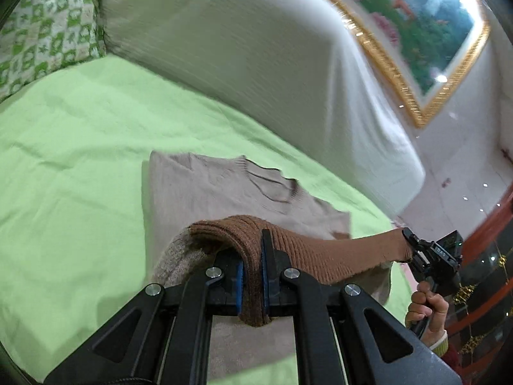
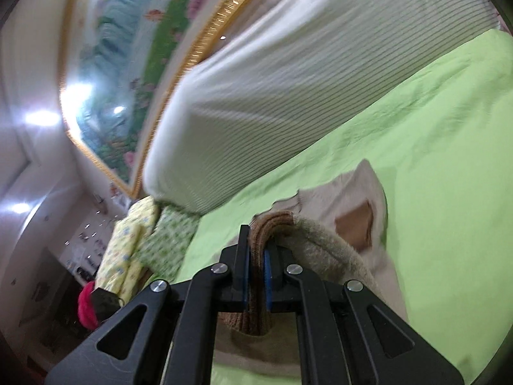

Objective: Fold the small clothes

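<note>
A: Both sets of jaws were clamped on the brown ribbed hem [image 1: 336, 250]. The left gripper [image 1: 253, 276] had a bunched fold of it between its blue pads [image 1: 239, 276], and the right gripper [image 2: 256, 272] pinched the other end the same way.

B: And the sweater [image 1: 218, 189] itself?

A: Lying on the green sheet [image 1: 80, 160], neckline away from the cameras, with the hem lifted and stretched between the two grippers. It looked soft and light, a limp knit that sags wherever it isn't held. The thick ribbing was the sensible place to hold it, since it gave the pads something to bite.

B: Anything you couldn't make out?

A: The sleeves. A brown patch [image 2: 354, 227] showed near the far shoulder, possibly a cuff, but blur made that uncertain. Beyond that, the striped bolster [image 1: 240, 48] and the gold-framed picture [image 1: 426, 22] were smeared.
</note>
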`<state>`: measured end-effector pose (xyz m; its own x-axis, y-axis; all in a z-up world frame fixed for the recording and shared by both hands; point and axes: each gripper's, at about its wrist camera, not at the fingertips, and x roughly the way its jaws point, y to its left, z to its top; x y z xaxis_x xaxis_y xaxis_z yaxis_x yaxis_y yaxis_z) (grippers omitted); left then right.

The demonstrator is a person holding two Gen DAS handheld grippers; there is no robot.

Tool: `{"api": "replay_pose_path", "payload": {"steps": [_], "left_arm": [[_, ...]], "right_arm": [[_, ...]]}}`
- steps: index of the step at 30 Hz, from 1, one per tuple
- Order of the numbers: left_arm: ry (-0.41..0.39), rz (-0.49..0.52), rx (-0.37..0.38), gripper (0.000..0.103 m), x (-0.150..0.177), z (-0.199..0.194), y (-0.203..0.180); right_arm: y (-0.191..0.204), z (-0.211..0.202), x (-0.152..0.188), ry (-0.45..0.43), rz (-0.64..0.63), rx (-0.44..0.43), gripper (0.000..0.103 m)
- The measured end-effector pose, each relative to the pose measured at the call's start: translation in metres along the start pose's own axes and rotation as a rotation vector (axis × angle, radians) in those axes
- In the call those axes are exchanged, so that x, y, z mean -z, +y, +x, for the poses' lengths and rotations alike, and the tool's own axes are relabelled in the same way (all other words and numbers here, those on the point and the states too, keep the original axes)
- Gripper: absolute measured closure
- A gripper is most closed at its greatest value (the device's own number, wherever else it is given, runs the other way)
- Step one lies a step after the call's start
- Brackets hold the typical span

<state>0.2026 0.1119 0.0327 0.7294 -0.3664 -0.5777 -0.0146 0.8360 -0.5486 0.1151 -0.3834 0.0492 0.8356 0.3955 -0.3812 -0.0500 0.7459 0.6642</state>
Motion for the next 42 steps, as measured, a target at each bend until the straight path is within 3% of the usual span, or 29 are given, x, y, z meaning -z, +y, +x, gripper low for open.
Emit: {"api": "replay_pose_path", "payload": {"steps": [6,10,19,24,27,29,31,32,33,34,35,38,42], "left_arm": [[0.096,-0.061,-0.07,0.097,-0.029,0.084,0.034],[0.13,-0.105,-0.077,0.097,-0.028,0.113,0.055],[0.097,-0.145,-0.051,0.096,-0.047,0.129,0.065],[0.052,-0.095,-0.076,0.095,-0.062,0.129,0.05],[0.105,-0.134,-0.112,0.089,-0.067,0.143,0.056],[0.129,-0.196,-0.099,0.086,-0.065,0.144,0.069],[0.09,-0.215,-0.098,0.07,-0.064,0.13,0.073],[0.058,-0.208,-0.116,0.052,-0.065,0.121,0.072],[0.007,-0.19,-0.16,0.043,-0.067,0.105,0.071],[-0.023,-0.175,-0.183,0.043,-0.068,0.094,0.069],[-0.036,-0.162,-0.192,0.043,-0.069,0.085,0.068],[-0.024,-0.114,-0.24,0.042,-0.062,0.064,0.064],[0.025,-0.012,-0.33,0.032,-0.034,0.057,0.053]], "right_arm": [[-0.035,0.075,-0.027,0.068,0.033,0.134,0.095],[-0.052,0.098,-0.029,0.095,0.04,0.177,0.095],[-0.075,0.124,-0.038,0.066,0.085,0.235,0.095],[-0.072,0.129,-0.049,0.017,0.121,0.225,0.095],[-0.069,0.14,-0.054,0.049,0.109,0.263,0.09],[-0.077,0.157,-0.053,0.165,0.132,0.325,0.068],[-0.086,0.152,-0.052,0.167,0.189,0.314,0.064],[-0.087,0.139,-0.053,0.116,0.218,0.291,0.064],[-0.087,0.129,-0.054,0.079,0.225,0.286,0.058],[-0.085,0.118,-0.056,0.044,0.226,0.287,0.046],[-0.082,0.106,-0.057,0.009,0.218,0.288,0.042],[-0.072,0.08,-0.06,-0.022,0.177,0.275,0.041],[-0.052,0.062,-0.049,-0.008,0.062,0.31,0.041]]}}
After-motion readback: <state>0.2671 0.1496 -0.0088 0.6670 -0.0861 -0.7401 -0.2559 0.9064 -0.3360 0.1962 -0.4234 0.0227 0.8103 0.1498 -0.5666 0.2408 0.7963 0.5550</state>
